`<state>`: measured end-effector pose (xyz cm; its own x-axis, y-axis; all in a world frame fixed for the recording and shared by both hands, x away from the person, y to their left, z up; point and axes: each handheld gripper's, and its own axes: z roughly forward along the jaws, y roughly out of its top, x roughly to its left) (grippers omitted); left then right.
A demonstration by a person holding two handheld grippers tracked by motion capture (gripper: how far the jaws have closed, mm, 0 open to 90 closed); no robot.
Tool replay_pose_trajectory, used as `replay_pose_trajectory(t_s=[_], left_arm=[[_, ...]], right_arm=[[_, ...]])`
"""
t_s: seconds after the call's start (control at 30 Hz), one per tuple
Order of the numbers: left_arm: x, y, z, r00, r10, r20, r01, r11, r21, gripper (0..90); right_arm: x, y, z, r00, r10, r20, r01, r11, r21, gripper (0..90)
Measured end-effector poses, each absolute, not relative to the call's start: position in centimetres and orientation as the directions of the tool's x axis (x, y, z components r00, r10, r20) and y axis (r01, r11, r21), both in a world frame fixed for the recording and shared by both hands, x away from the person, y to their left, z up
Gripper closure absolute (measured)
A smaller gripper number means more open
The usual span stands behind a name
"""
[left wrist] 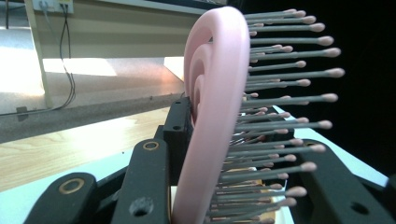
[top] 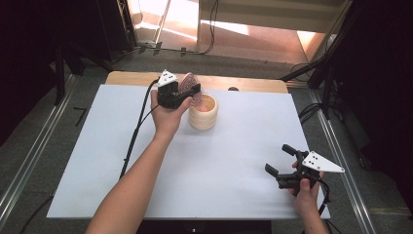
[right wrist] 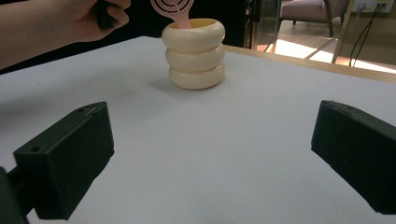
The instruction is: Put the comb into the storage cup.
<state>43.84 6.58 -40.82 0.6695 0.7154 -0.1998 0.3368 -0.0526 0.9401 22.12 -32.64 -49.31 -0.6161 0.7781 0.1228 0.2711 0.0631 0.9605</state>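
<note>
**A:** Starting at the near edge of the table point(top: 204, 185): the right gripper point(top: 281, 161) just sits low there, well short of the cream holder point(top: 203, 112) and off to its right. Its jaws are spread wide with nothing between them. Looks parked to me, out of the way.

**B:** Agreed. From the right gripper view the holder point(right wrist: 194, 58) is dead ahead across bare white table, so it's got a clear line if it needs to steady the thing. My guess only.

**A:** Going farther out, the left gripper point(top: 187, 92) is right at the holder, just above and left of its rim. Jaws clenched on the pink hairbrush point(top: 189, 83), clamped across the head.

**B:** Yeah, the left gripper view shows the hairbrush point(left wrist: 212, 112) standing upright, bristles sticking out sideways. Handle end points down and seems to dip inside the holder's mouth; the right gripper view has the brush point(right wrist: 173, 8) rising out of it.

**A:** So upright grip makes sense: handle slides straight down the opening. Can't tell if it's touched bottom.
</note>
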Motion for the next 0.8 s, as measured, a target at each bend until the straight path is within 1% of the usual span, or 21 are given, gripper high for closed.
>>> replay_pose_trajectory(t_s=[0.43,0.8], left_arm=[[44.11,6.16,-41.48,0.665,0.715,-0.214,0.353,-0.049,0.934,63.5],[44.58,6.92,-41.88,0.631,0.726,-0.273,0.401,-0.004,0.916,62.4]], right_arm=[[22.18,-32.63,-49.41,-0.617,0.776,0.126,0.274,0.062,0.960,0.0],[22.21,-32.61,-49.44,-0.618,0.776,0.127,0.278,0.065,0.958,0.0]])
